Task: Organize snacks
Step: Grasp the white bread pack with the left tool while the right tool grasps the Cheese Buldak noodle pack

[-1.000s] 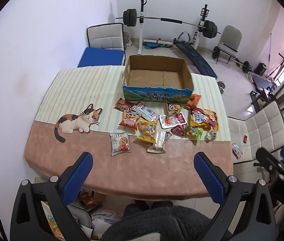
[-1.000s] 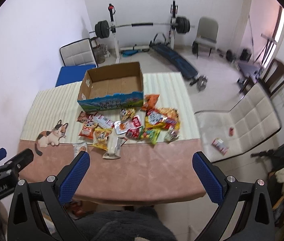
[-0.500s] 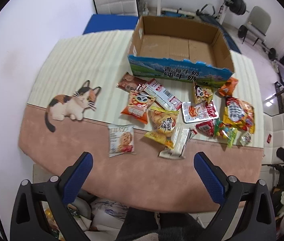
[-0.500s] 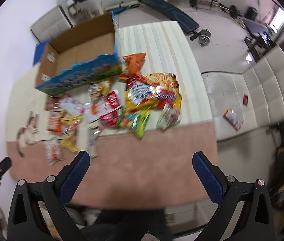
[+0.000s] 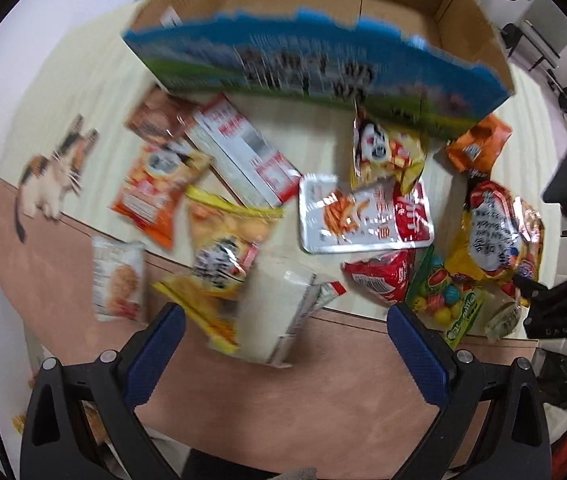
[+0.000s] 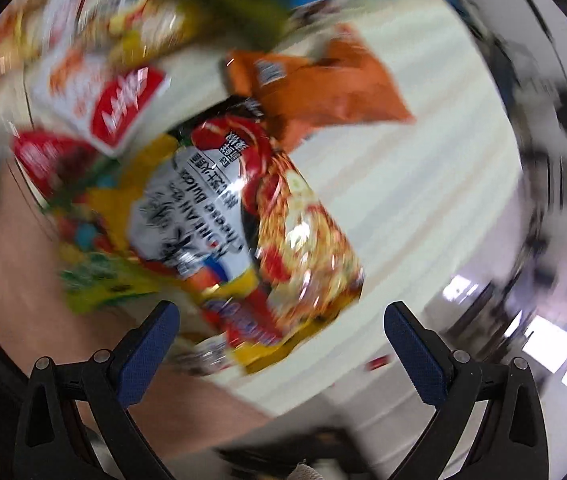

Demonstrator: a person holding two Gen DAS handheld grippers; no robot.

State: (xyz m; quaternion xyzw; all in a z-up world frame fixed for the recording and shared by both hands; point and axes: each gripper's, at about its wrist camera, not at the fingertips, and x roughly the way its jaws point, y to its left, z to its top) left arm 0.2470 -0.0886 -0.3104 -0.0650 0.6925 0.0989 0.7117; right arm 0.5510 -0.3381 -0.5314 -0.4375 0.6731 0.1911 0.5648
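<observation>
**Snack stock on worktop, both grippers unloaded, box empty**

Left wrist view. Left gripper (image 5: 281, 334): jaws spread wide, holding nothing, poised over the near edge of the worktop (image 5: 303, 392). White packet (image 5: 273, 314) lies directly between the jaws, half under a yellow chip bag (image 5: 223, 248), so it is probably the first pick. Cardboard box (image 5: 323, 12) sits toward the far edge, open top, empty: the likely destination. Loose packets are spread in a band just in front of its printed wall: orange panda bag (image 5: 155, 196), red-and-white carton (image 5: 243, 152), silver-and-red tray pack (image 5: 363, 216), small cookie packet (image 5: 117, 284) nearest the left edge. A printed cat (image 5: 51, 172) marks the cloth at far left. Some blur.

Right wrist view. Heavy motion blur. Right gripper (image 6: 281, 334): jaws spread, empty, hovering over the right end of the band. Large noodle bag (image 6: 243, 216) lies ahead of the jaws, apparently its target; orange pouch (image 6: 323, 92) beyond it. Whether the bag overhangs the right edge cannot be told.
</observation>
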